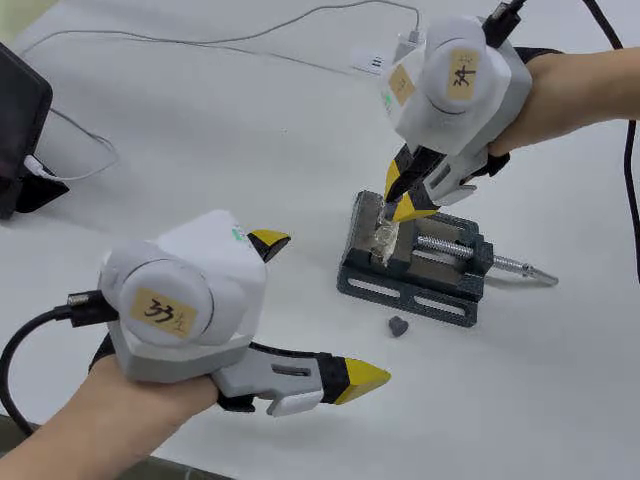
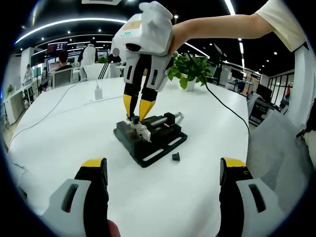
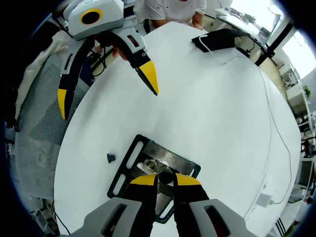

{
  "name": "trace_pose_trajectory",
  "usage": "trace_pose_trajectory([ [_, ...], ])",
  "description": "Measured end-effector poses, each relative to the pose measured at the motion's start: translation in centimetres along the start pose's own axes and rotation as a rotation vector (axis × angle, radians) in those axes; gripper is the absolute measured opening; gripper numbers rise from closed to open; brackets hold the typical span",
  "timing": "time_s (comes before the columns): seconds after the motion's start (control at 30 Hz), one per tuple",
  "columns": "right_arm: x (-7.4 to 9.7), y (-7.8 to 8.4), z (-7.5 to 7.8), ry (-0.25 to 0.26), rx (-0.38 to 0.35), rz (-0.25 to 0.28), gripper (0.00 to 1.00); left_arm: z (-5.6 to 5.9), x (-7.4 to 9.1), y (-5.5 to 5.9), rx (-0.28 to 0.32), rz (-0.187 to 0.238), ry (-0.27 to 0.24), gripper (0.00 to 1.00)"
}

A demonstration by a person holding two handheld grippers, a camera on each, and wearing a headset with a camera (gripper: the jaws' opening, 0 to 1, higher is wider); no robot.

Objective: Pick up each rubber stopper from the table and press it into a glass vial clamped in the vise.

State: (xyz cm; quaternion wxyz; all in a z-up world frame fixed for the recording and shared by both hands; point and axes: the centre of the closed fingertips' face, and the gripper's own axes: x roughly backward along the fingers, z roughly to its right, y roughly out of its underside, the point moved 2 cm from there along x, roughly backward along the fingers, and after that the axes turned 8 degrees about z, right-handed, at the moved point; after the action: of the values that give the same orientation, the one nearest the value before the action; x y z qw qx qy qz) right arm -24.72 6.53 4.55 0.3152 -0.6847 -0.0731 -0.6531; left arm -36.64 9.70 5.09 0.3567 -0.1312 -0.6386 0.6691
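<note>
— Two stoppers on show, then?
— Yes. One stopper (image 3: 165,174) is pinched between the closed fingers of the right gripper (image 3: 165,178), which points down over the vise (image 1: 410,272).
— And the vial?
— The vial (image 1: 386,238) stands clamped in the vise, right under those yellow fingertips. Whether the stopper touches its mouth cannot be told.
— Where is the other one?
— The second stopper (image 1: 398,326) lies on the worktop (image 1: 200,150), just beside the vise base, on the side toward the near edge.
— What about the left gripper?
— The left gripper (image 1: 318,308) hangs above the worktop close to the near edge, well apart from the vise. Its fingers (image 2: 94,170) are spread wide with nothing between them, and they face the vise and the second stopper.
— Where does the vise sit?
— Well in from the near edge, with its screw handle pointing toward the right edge.
— Anything else on the worktop?
— A white charger (image 1: 405,45) sits by the far edge with a thin cable (image 1: 200,45) running toward the left edge. A dark box (image 1: 20,120) rests at that left edge.
</note>
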Motion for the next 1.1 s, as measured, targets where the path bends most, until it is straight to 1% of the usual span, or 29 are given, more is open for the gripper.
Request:
trace_pose_trajectory([
  [0.1,0.0,0.0,0.0,0.002,0.001,0.004,0.10,0.0,0.0,0.0,0.000,0.000,0.001,0.94],
  [0.2,0.1,0.0,0.3,0.015,0.009,0.001,0.15,0.0,-0.1,0.0,0.001,0.001,0.002,0.94],
  [0.33,0.1,0.0,0.6,0.018,0.002,0.006,0.16,0.0,-0.1,0.0,0.001,0.001,0.002,0.94],
  [0.47,0.7,0.0,0.6,0.014,-0.016,0.019,0.16,-0.1,-0.1,-0.1,-0.001,0.002,0.001,0.94],
  [0.57,1.1,-0.2,0.3,0.005,-0.033,0.033,0.15,-0.2,0.0,-0.2,-0.004,0.002,-0.001,0.94],
  [0.77,2.1,-0.5,0.4,0.011,-0.087,0.069,0.13,-0.6,0.0,-0.5,-0.010,0.005,-0.003,0.94],
  [0.83,2.3,-0.7,0.2,0.010,-0.091,0.075,0.12,-0.6,0.0,-0.6,-0.010,0.006,-0.003,0.94],
  [1.1,2.0,-0.6,-0.3,-0.004,-0.131,0.081,0.04,-0.7,-0.1,-0.6,-0.011,0.004,-0.001,0.93],
])
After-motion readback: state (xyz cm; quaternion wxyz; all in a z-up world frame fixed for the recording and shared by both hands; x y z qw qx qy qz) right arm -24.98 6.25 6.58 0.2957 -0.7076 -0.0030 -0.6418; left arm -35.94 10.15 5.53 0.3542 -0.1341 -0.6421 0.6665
